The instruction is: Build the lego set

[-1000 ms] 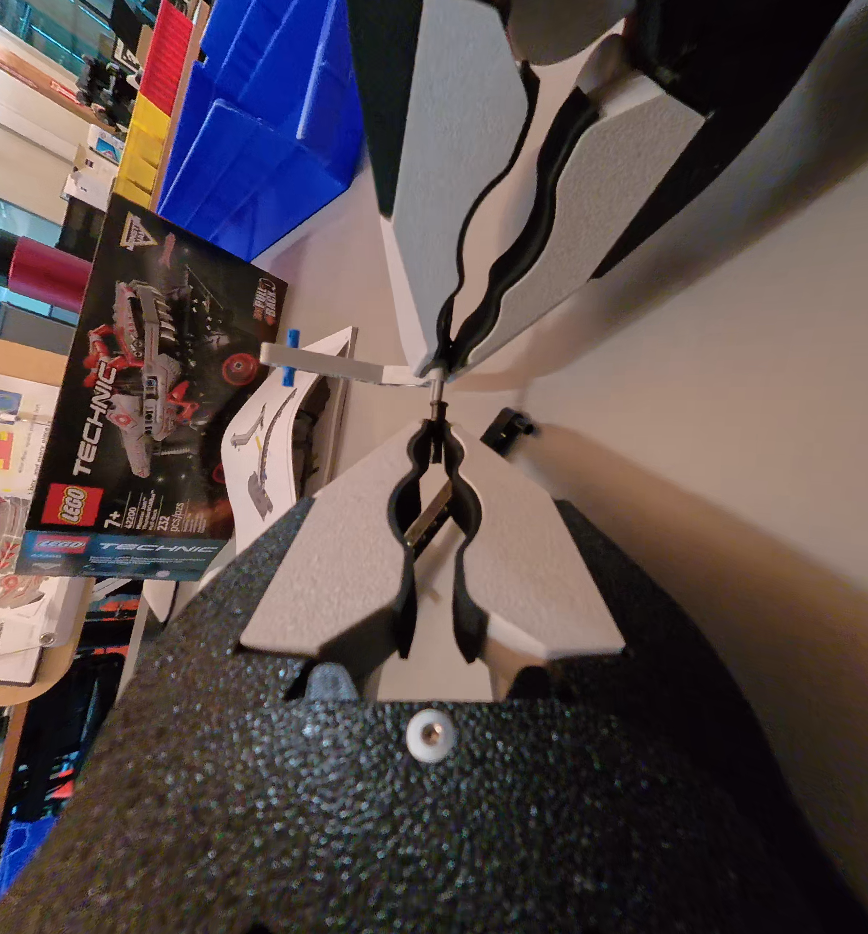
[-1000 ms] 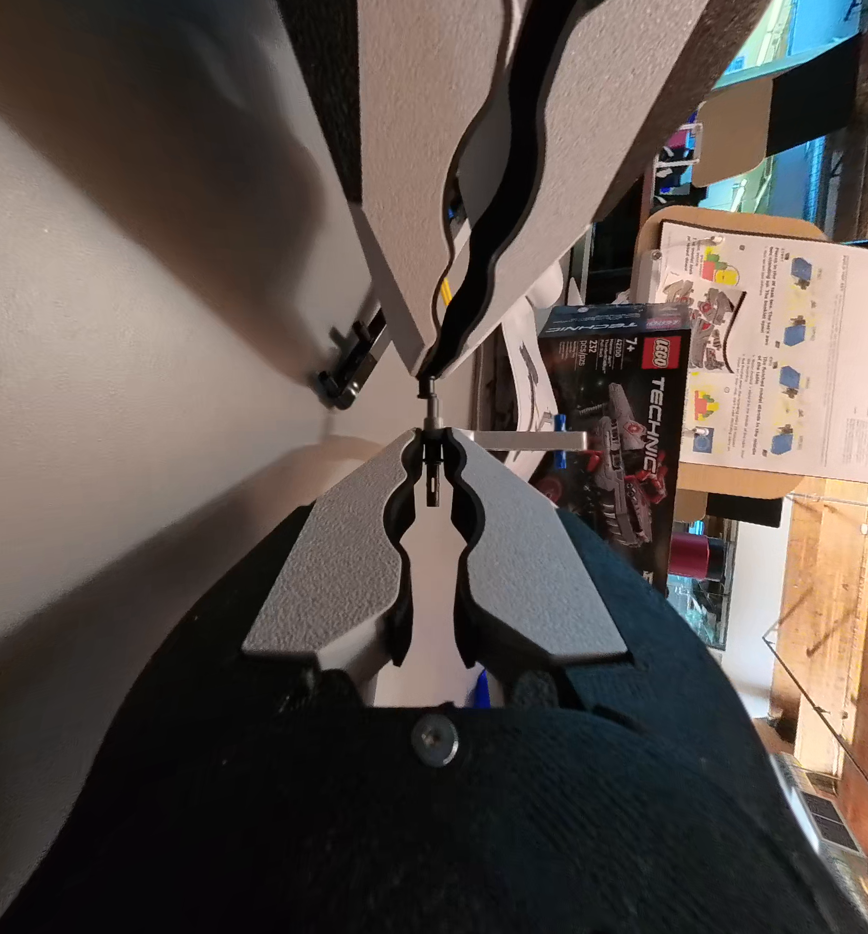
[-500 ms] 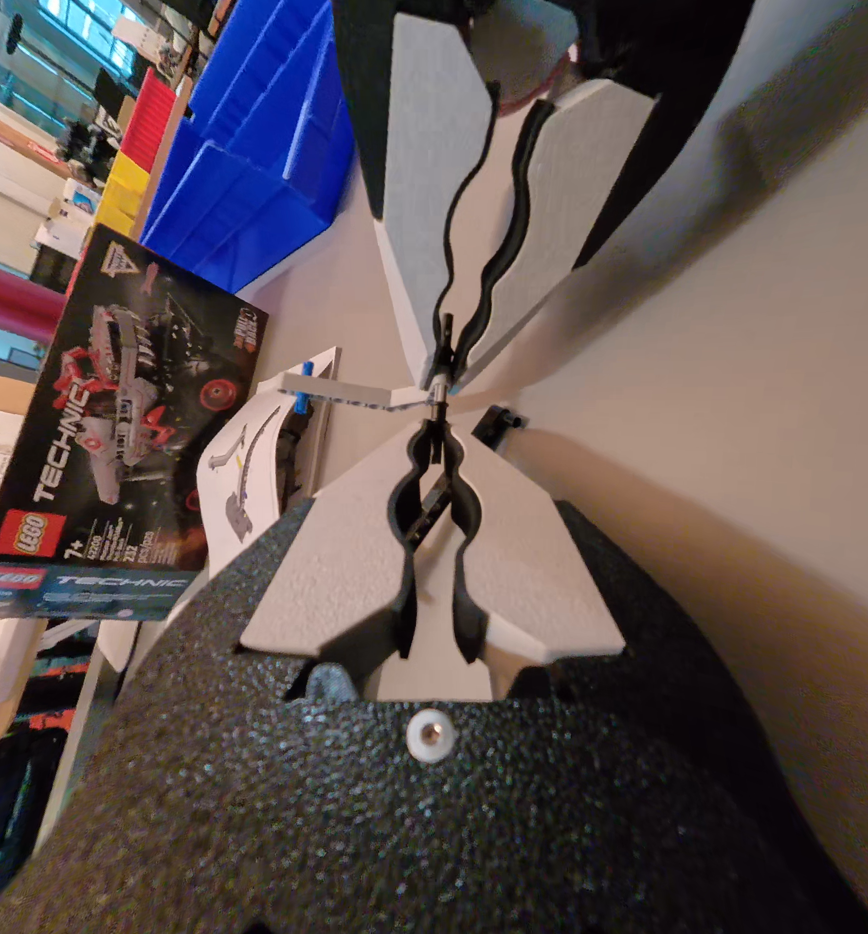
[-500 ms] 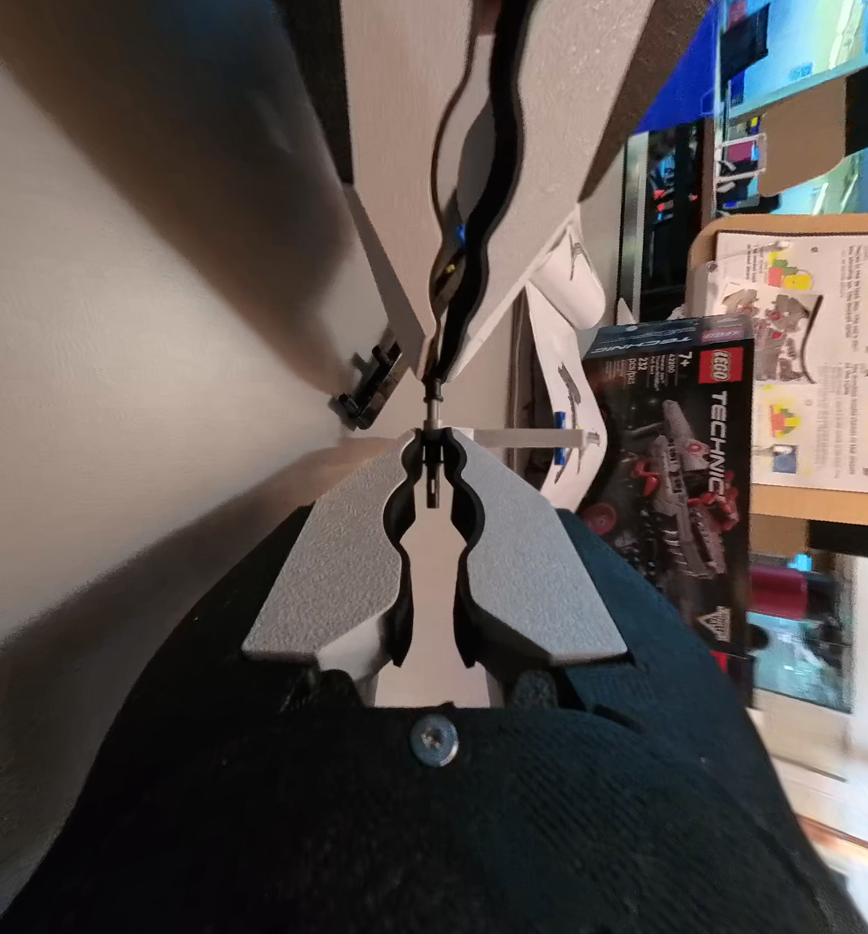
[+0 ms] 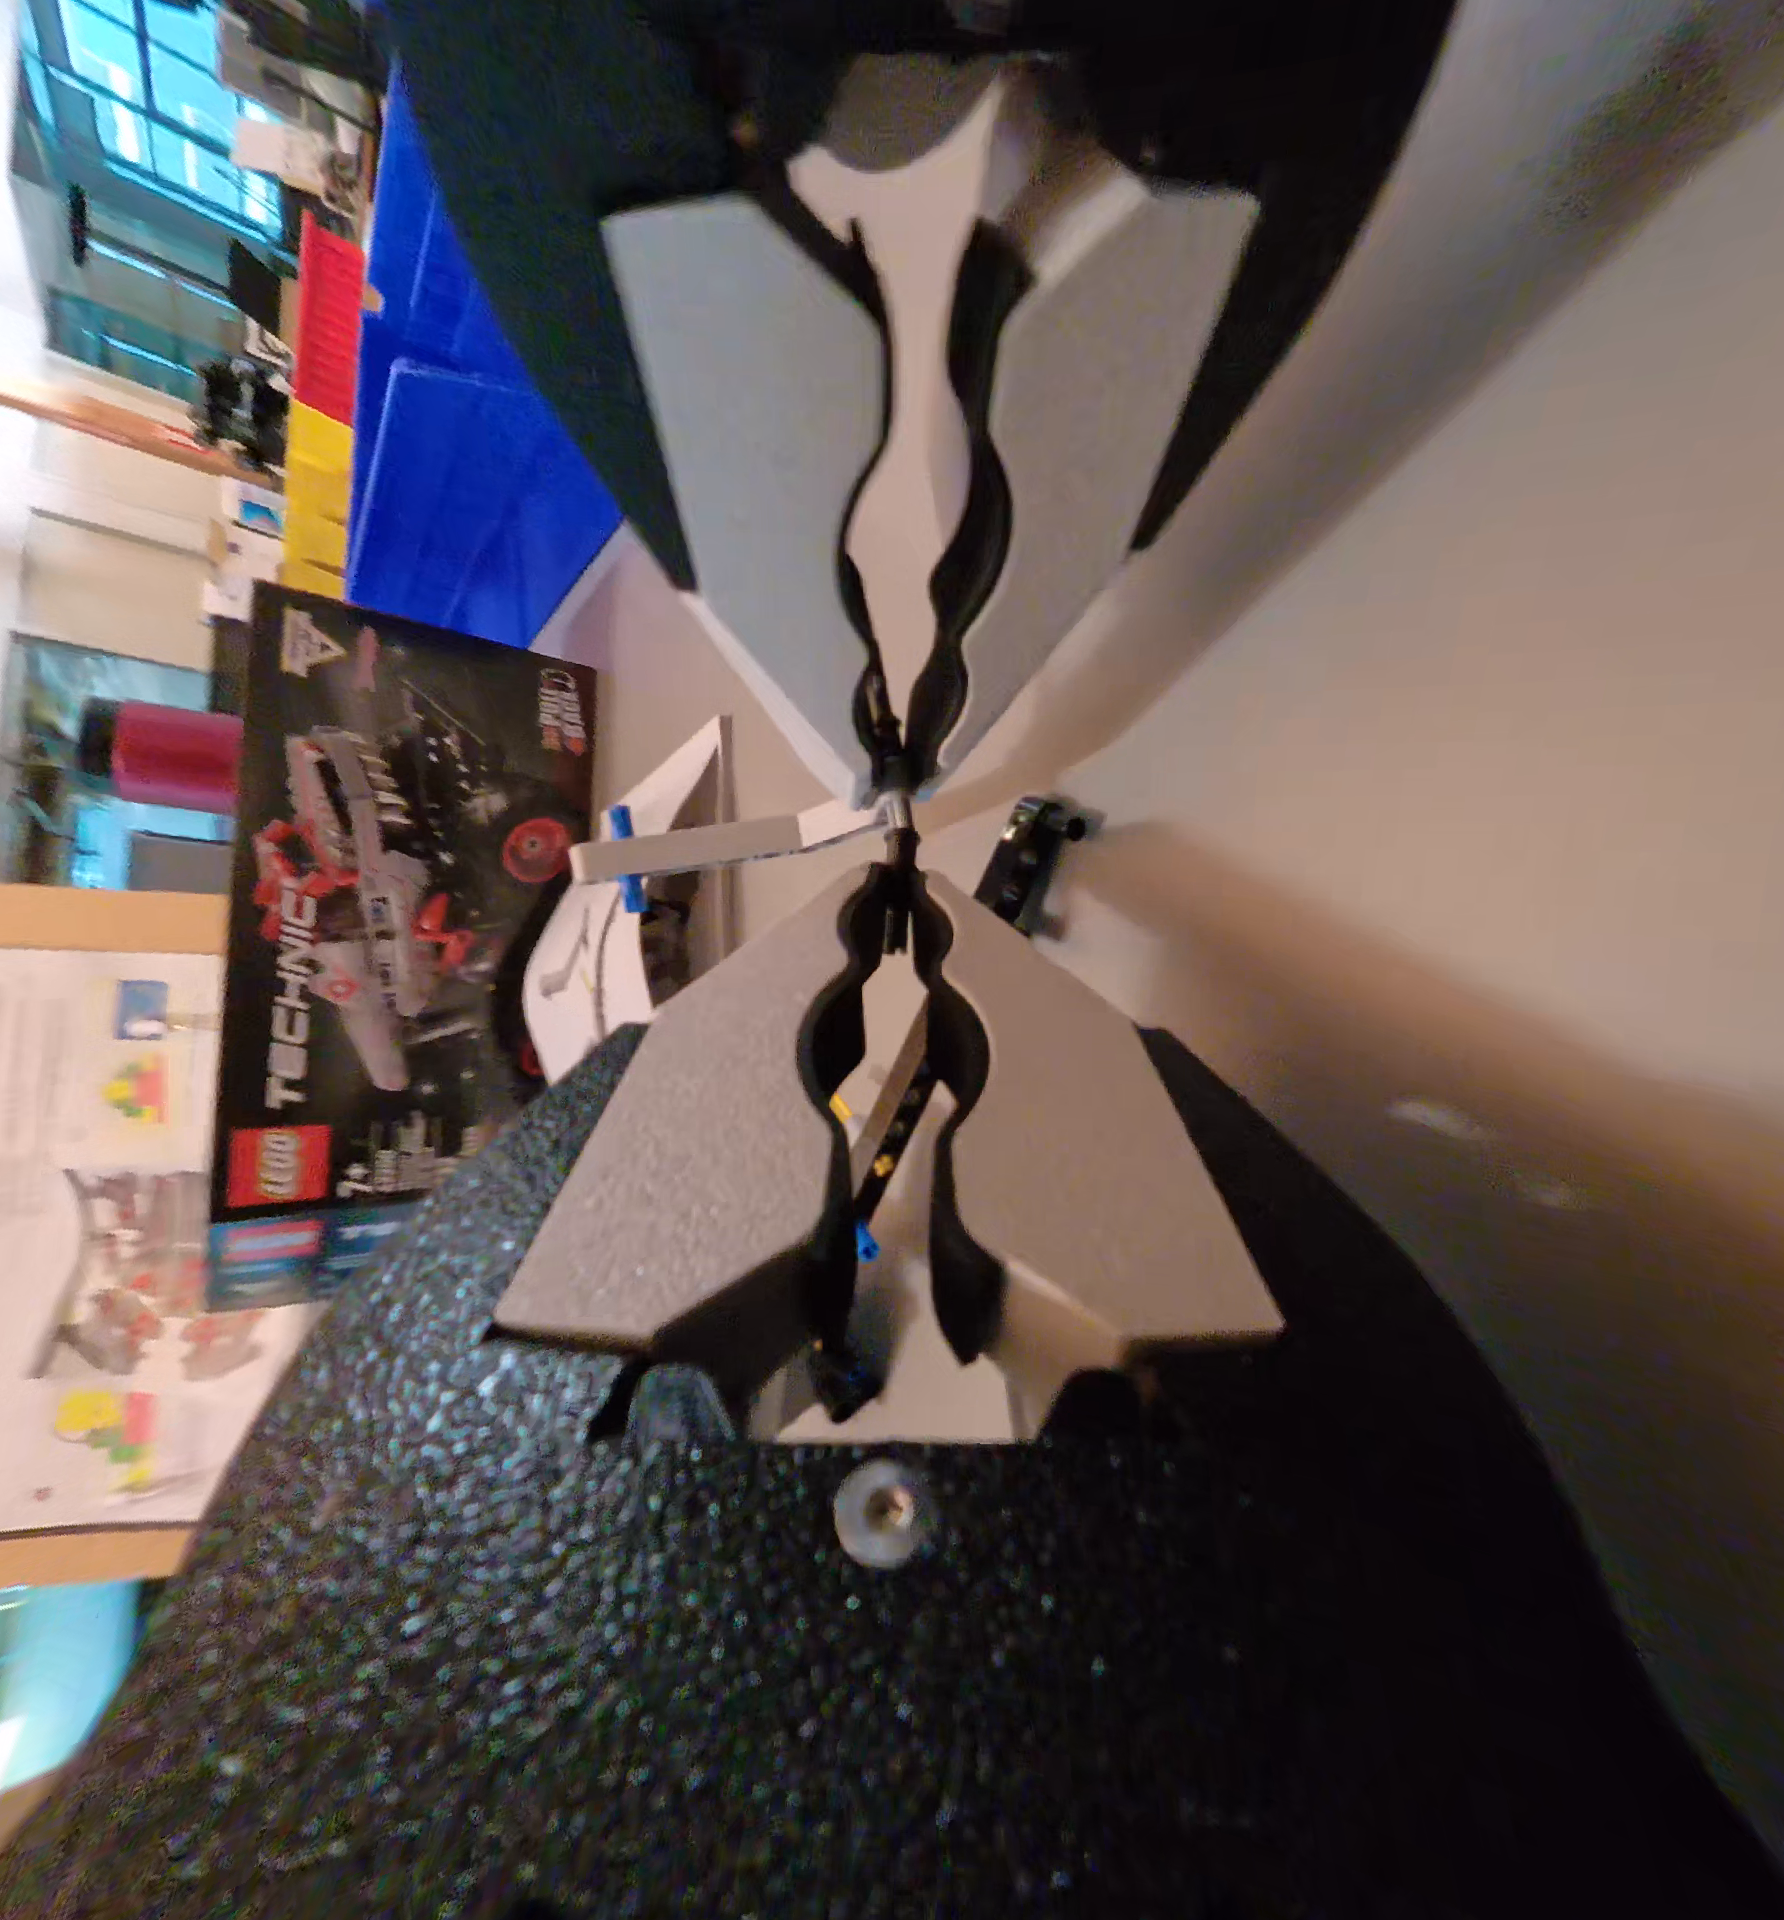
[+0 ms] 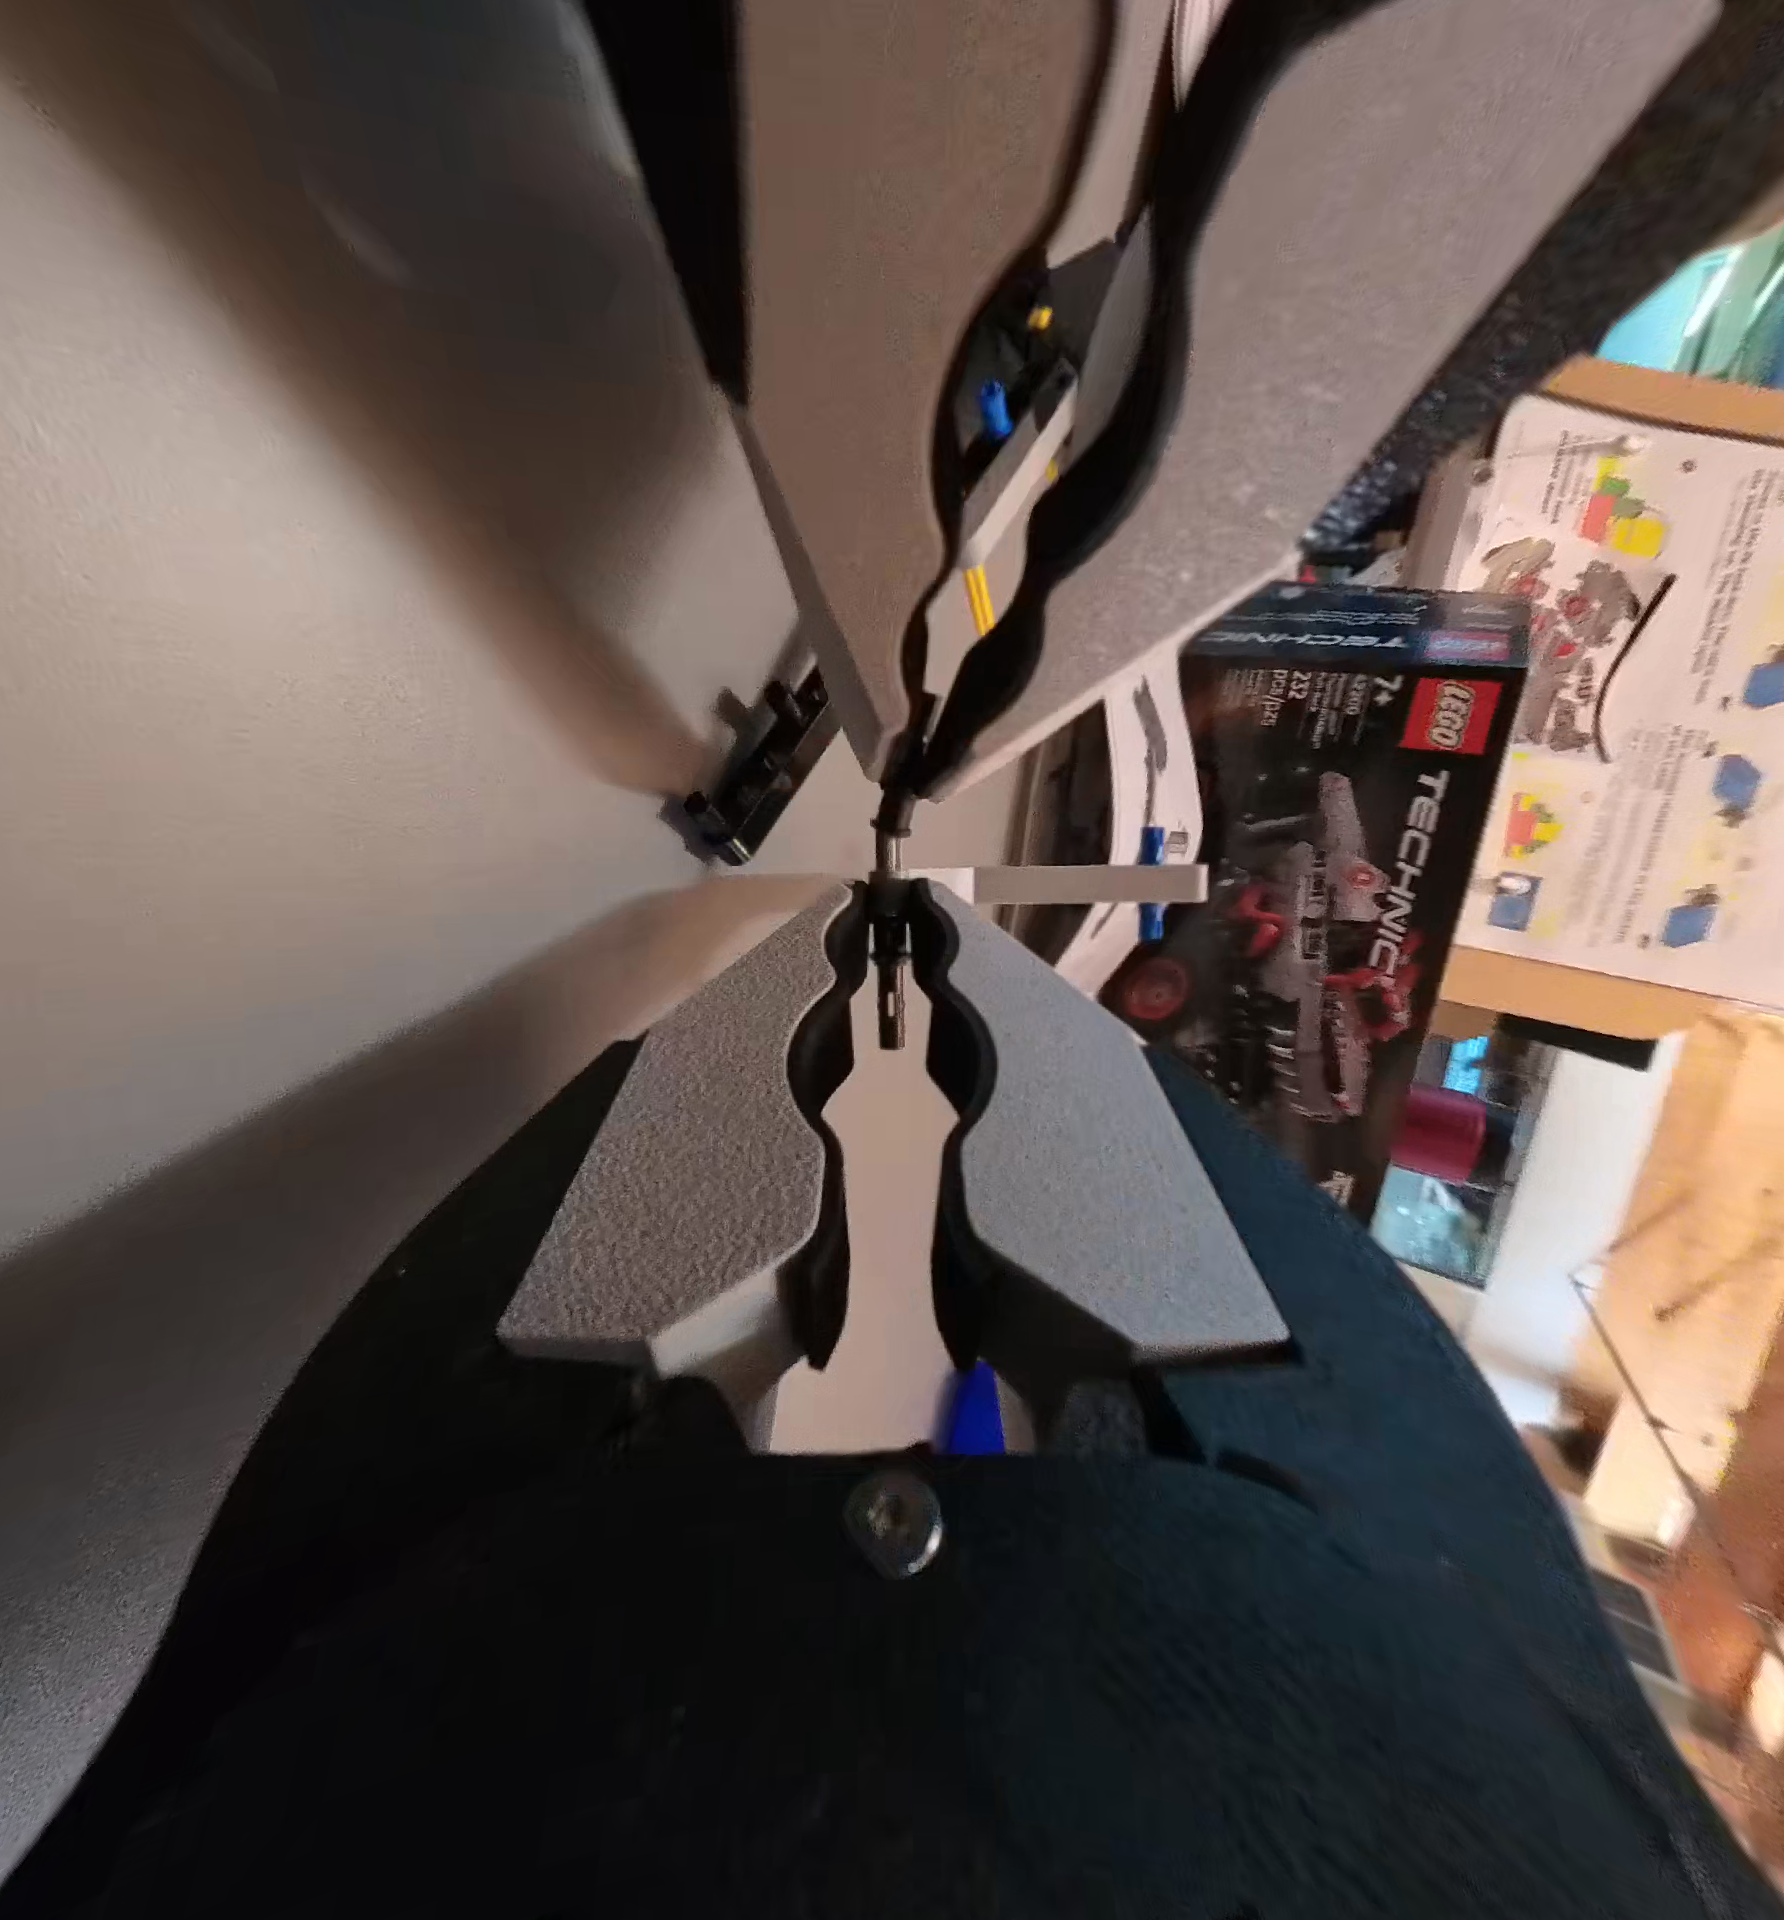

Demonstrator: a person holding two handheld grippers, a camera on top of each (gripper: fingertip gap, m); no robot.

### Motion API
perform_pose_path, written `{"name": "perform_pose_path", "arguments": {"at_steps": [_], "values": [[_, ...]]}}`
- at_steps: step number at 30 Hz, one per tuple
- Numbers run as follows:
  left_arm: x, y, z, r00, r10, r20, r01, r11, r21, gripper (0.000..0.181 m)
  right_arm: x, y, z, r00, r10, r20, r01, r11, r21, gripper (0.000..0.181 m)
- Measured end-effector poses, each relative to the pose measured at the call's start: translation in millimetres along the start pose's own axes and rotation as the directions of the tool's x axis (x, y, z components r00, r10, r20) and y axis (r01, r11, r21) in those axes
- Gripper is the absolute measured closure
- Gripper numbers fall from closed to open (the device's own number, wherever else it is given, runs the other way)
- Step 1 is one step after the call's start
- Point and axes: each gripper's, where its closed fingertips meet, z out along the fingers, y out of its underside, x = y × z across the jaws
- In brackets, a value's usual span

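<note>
My left gripper point(image 5: 898, 899) and right gripper point(image 6: 888, 906) meet tip to tip above the white table point(image 5: 1490, 675). Between the tips a long grey beam point(image 5: 690, 847) with a blue pin point(image 5: 618, 831) sticks out sideways; it also shows in the right wrist view point(image 6: 1085, 885). The right gripper is shut on a dark axle point(image 6: 888, 977) that runs through the beam's end. The left gripper is shut on the dark pin end on the other side. A second grey beam with yellow and blue pins point(image 6: 1013, 478) shows in the gap between the left fingers.
A small black piece point(image 5: 1028, 862) lies on the table just beside the tips. The set's black box point(image 5: 400, 914) stands behind, with a white booklet point(image 5: 659, 790) in front of it, blue bins point(image 5: 452, 468) and an instruction sheet point(image 5: 57, 1195) on a board. The grippers are tip to tip, or close to it.
Both grippers stay tip to tip on the beam and axle. They have rolled and shifted a little, so the box and background have moved, and more of the second beam shows.
</note>
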Motion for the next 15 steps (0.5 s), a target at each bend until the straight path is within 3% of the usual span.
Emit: {"name": "perform_pose_path", "arguments": {"at_steps": [7,15], "values": [[1.0,-10.2,1.5,0.922,-0.346,-0.172,0.363,0.929,0.076,0.181,-1.3,3.0,-0.1,0.999,-0.033,-0.013,0.033,0.999,-0.007,0.176],[-3.5,-8.6,4.4,0.929,-0.340,-0.146,0.355,0.930,0.098,0.181,-0.1,5.5,-0.2,0.997,0.073,0.028,-0.075,0.995,0.060,0.176]]}}
